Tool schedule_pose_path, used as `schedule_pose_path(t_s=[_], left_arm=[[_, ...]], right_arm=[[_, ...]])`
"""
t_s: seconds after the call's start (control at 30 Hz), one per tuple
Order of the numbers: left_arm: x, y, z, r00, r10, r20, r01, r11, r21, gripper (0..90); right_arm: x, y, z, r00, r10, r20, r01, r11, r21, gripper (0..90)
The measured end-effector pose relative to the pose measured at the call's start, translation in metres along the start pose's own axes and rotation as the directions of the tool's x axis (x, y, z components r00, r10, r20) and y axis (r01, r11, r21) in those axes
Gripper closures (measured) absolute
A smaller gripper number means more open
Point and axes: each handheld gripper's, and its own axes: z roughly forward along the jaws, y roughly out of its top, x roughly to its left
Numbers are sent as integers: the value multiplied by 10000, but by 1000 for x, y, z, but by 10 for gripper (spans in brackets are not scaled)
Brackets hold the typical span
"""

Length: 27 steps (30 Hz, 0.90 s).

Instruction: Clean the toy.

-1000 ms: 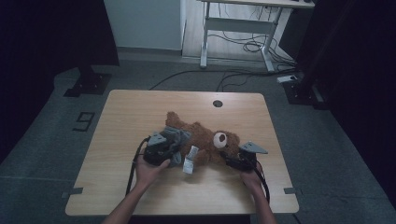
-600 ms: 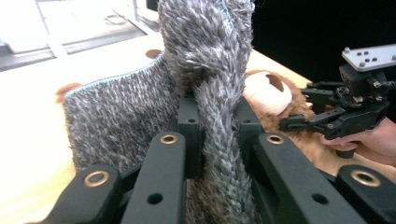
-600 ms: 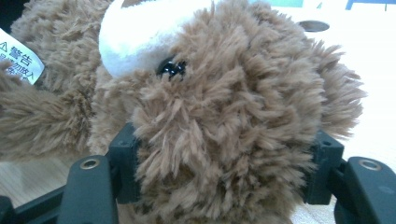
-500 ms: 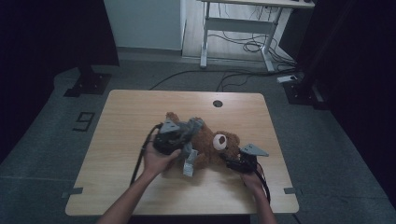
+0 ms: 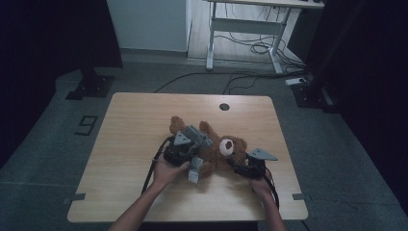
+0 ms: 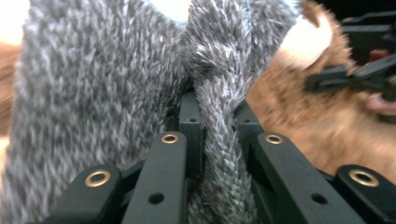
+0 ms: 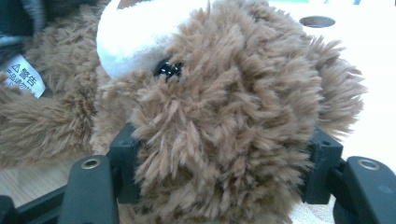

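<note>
Two grippers: both clamped
left gripper (image 5: 192, 144): jaws pinched tight on grey knit garment (image 6: 93, 93), over the bear's body
right gripper (image 5: 239, 168): jaws closed around teddy bear (image 5: 221, 151) head
bear: lying on wooden table (image 5: 130, 125), centre-right
label tag (image 7: 22, 74): beside bear's muzzle

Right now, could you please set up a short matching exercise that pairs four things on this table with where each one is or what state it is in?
Things:
1. grey knitted cloth
2. teddy bear's head
3. white label
4. round hole

Places or states:
A. clamped between the right gripper's jaws
B. in the tabletop, beyond the bear
C. pinched in the left gripper's jaws
D. printed, lying on the bear's brown fur

Pairs: 1-C, 2-A, 3-D, 4-B
</note>
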Motion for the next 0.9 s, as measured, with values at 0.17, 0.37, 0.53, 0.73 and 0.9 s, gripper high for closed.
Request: schedule_pose_path(t_s=[0.17,0.37,0.53,0.73,0.9], left_arm=[[30,-24,-13,9955,-845,-433,855,9961,214,786],[22,-6,-23,9977,-596,-308,590,9980,-218,786],[-14,27,-13,9994,260,209,-250,9984,-498,787],[-53,42,31,9874,762,1385,-796,9966,191,785],[-64,21,58,9831,1155,1420,-1294,9872,933,783]], right_arm=[[-1,0,0,9999,40,-120,-41,10000,-12,338],[-2,0,1,9997,134,-216,-134,9999,-22,344],[-2,0,1,9997,111,-230,-112,9999,-47,344],[-2,0,0,9996,104,-251,-105,9999,-20,344],[-3,0,-1,9994,57,-328,-52,9999,154,344]])
